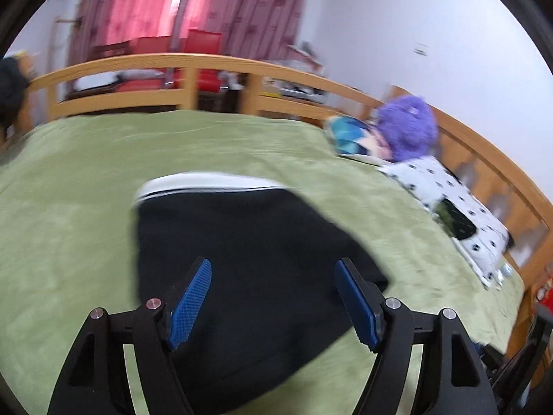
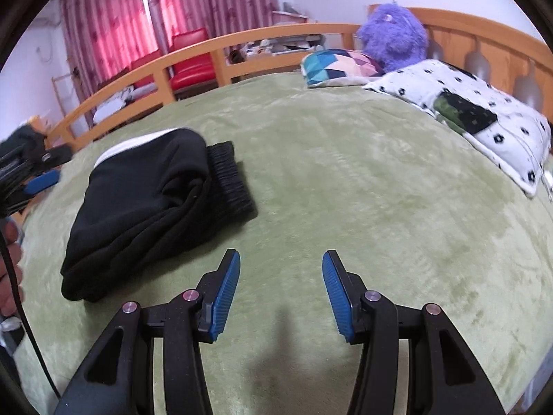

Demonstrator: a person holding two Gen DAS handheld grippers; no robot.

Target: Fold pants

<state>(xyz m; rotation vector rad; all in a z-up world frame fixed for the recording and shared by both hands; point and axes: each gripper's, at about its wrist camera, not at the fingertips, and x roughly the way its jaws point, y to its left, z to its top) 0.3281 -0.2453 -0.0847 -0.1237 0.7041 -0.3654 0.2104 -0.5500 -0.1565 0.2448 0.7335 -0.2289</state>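
The black pants (image 2: 148, 207) lie folded in a thick bundle on the green bedspread (image 2: 345, 190), with a white stripe along the far edge and the ribbed waistband sticking out at the right. In the left wrist view the pants (image 1: 249, 259) fill the middle. My left gripper (image 1: 273, 269) is open and empty, hovering over the pants' near part; it also shows at the left edge of the right wrist view (image 2: 38, 180). My right gripper (image 2: 280, 263) is open and empty above bare bedspread, to the right of the pants.
A white dotted pillow (image 2: 466, 110), a colourful patterned pillow (image 2: 342, 65) and a purple plush toy (image 2: 394, 38) lie at the head of the bed. A wooden rail (image 2: 155, 65) runs along the far side. Red chairs (image 2: 190, 58) and pink curtains stand behind it.
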